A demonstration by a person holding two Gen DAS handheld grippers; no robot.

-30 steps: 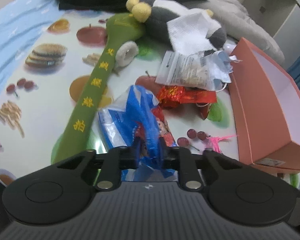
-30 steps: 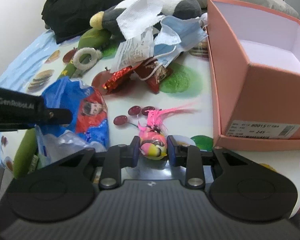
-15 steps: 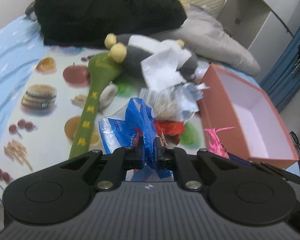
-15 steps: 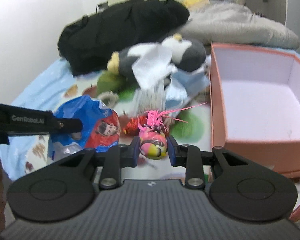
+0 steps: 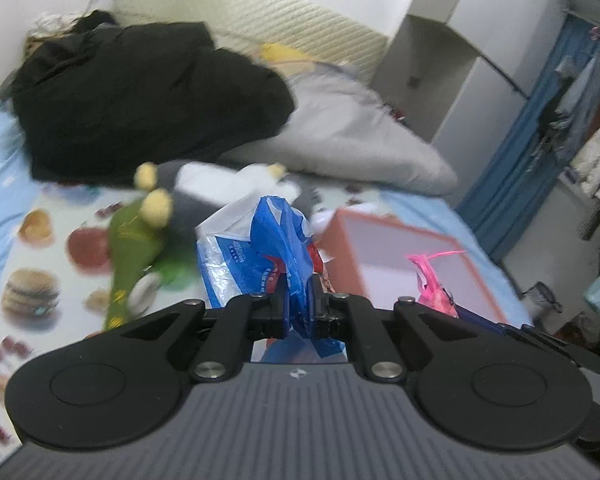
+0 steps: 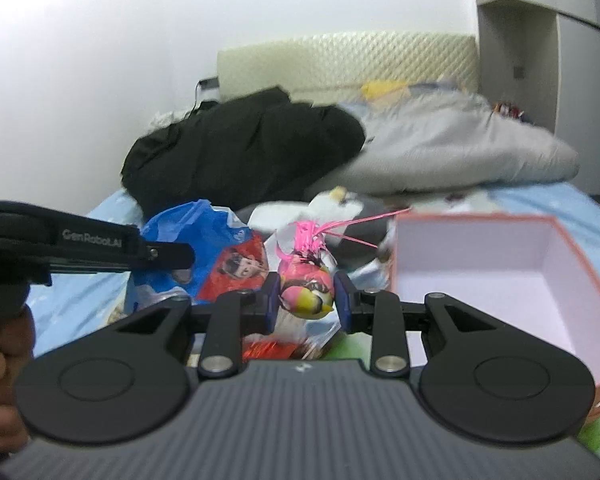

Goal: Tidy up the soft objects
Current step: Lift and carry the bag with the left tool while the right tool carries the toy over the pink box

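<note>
Carrying step: my left gripper (image 5: 300, 312) pinches the blue plastic bag (image 5: 268, 256), my right gripper (image 6: 306, 300) clamps the pink tasselled toy ball (image 6: 306, 288); next, over the pink box (image 6: 500, 264), release.

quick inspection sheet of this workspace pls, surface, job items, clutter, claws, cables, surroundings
surface: food-print mat over a blue sheet
job's things: blue plastic bag and pink tasselled toy held up; open pink box empty
clutter: green plush, grey plush, red wrapper
grippers: left claw shut on the bag; right claw shut on the toy
cables: dark lead by the headboard
surroundings: black coat, grey quilt, wardrobe
</note>
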